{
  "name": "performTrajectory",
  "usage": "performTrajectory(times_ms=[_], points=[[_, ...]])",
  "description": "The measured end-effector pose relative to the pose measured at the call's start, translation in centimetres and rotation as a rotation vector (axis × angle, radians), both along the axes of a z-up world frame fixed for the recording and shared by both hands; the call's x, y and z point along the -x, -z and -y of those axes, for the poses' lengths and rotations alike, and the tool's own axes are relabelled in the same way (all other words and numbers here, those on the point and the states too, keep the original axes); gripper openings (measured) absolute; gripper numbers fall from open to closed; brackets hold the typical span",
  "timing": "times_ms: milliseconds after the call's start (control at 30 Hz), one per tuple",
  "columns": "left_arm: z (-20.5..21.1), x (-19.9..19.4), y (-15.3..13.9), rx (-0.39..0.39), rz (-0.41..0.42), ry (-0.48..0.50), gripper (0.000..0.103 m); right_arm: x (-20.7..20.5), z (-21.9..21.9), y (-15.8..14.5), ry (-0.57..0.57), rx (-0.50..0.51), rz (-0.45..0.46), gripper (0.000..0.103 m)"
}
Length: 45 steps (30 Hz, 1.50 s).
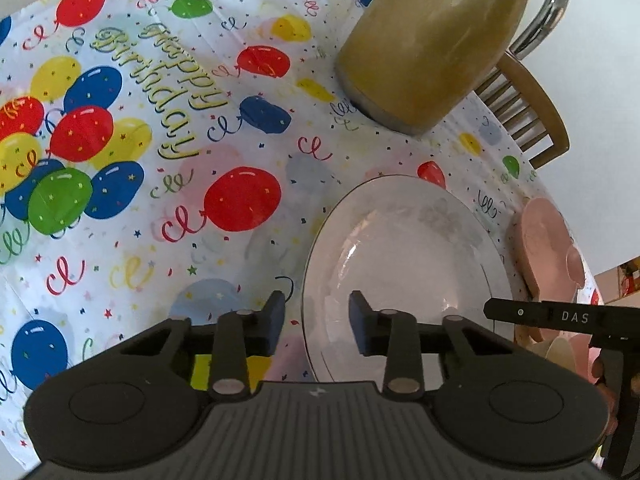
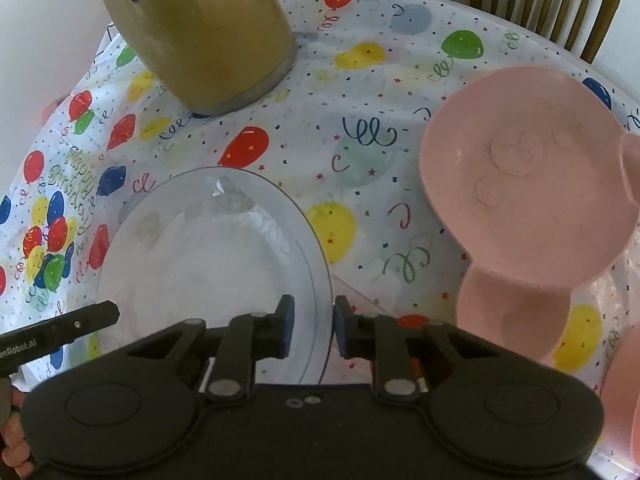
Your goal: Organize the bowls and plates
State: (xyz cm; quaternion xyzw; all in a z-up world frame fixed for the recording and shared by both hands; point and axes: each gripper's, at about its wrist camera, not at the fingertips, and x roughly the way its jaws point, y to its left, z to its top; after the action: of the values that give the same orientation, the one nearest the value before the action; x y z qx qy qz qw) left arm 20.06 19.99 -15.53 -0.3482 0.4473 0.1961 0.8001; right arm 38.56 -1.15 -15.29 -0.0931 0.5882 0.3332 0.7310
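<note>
A pale plate with a thin dark rim line and faint grey flowers lies on the balloon tablecloth. My left gripper straddles its left rim, one finger on the cloth outside and one over the plate's inside. A strip of cloth shows between the outer pad and the rim. In the right wrist view the same plate lies left of centre. My right gripper is narrowed over its right rim, the outer pad against the rim edge. A pink bear-shaped plate lies to the right, apart from the pale plate.
A tall olive-gold jug stands on the cloth behind the plate. A wooden chair is at the table's far edge. More pink dishes lie by the right edge. A "Happy Birthday" tablecloth covers the table.
</note>
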Motion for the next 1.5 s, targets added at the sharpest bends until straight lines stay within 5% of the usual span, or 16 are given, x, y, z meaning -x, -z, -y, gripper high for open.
performTrajectory(times_ms=[300, 1100, 1500], points=[[-0.2, -0.1, 0.5, 0.011, 0.009, -0.018, 0.015, -0.2, 0.8, 0.3, 0.026, -0.024, -0.012, 0.009], [-0.2, 3.2, -0.6, 0.012, 0.045, -0.003, 0.015, 2.4, 1.1, -1.4, 0.006, -0.060, 0.008, 0.007], [0.9, 6.8, -4.0, -0.011, 0.079, 0.027, 0.015, 6.1, 2.8, -4.4, -0.008, -0.107, 0.018, 0.007]])
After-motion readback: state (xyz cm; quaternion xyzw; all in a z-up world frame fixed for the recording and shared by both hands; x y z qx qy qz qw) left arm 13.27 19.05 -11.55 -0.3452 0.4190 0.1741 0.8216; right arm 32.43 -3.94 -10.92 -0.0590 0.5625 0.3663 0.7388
